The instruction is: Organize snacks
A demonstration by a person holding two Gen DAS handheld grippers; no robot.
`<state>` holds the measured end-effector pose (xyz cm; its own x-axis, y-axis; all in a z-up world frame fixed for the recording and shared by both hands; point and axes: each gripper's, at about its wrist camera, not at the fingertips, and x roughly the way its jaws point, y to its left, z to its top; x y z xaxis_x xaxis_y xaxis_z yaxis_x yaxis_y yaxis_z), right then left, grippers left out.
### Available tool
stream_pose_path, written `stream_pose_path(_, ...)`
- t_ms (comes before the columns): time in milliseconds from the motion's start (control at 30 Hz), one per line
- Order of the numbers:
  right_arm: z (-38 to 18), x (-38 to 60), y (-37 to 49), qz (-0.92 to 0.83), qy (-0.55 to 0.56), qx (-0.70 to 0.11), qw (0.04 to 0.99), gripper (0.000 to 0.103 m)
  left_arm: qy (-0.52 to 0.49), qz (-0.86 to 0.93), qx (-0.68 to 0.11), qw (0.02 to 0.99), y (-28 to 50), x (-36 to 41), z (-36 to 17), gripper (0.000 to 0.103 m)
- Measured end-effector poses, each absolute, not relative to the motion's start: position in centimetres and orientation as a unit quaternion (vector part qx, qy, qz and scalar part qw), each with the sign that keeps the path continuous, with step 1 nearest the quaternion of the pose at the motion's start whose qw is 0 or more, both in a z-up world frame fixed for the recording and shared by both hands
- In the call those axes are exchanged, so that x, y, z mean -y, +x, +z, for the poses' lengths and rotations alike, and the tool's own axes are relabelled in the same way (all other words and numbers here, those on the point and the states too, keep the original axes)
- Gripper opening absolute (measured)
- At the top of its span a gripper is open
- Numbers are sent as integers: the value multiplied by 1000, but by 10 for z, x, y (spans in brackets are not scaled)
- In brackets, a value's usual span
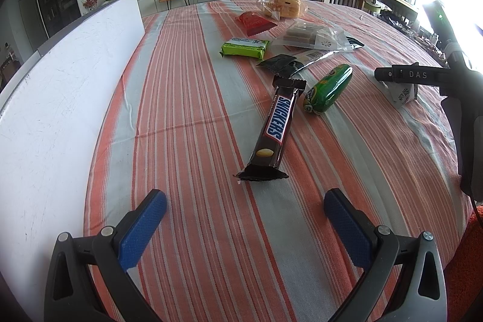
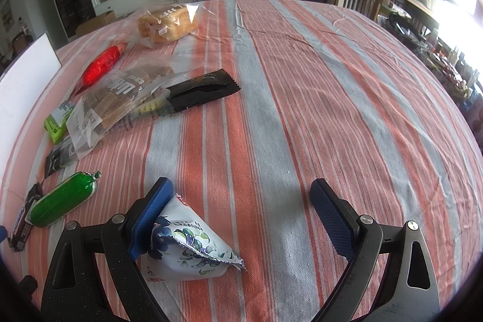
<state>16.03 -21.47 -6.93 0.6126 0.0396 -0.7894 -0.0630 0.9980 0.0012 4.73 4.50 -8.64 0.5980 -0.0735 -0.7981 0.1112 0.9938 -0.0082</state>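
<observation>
At bottom centre, the left hand-held gripper [image 1: 245, 202] gapes wide and empty, lined up on the Snickers bar [image 1: 271, 131] lying mid-frame on the bench [image 1: 181, 80]. The right hand-held gripper [image 2: 240, 198] is likewise spread, its left pad touching the floral packet [image 2: 193, 249]. Other snacks cluster upper centre.

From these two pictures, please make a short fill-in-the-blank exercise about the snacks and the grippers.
1. The left gripper has its fingers ____, with nothing between them.
2. The chocolate bar ahead of it reads ____.
3. The sausage beside the bar has a ____ wrapper.
4. The floral packet touches one of the right gripper's blue ____.

Missing words: open; Snickers; green; fingers
</observation>
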Motion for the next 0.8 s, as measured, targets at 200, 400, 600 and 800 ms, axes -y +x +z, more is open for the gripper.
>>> stream_pose_path(200, -69, 215, 160, 29, -13, -439, 898, 95, 21, -52, -445, 894, 48, -45, -86, 103)
stream_pose_path(400, -69, 212, 157, 29, -14, -444, 896, 94, 21, -52, -445, 894, 47, -45, -86, 103)
stream_pose_path(600, -55, 233, 137, 22, 81, -433, 897, 93, 21, -52, -445, 894, 46, -45, -86, 103)
stream_pose_path(800, -22, 237, 69, 24, 148, -335, 930, 93, 21, -57, -448, 892, 48, -44, -87, 103)
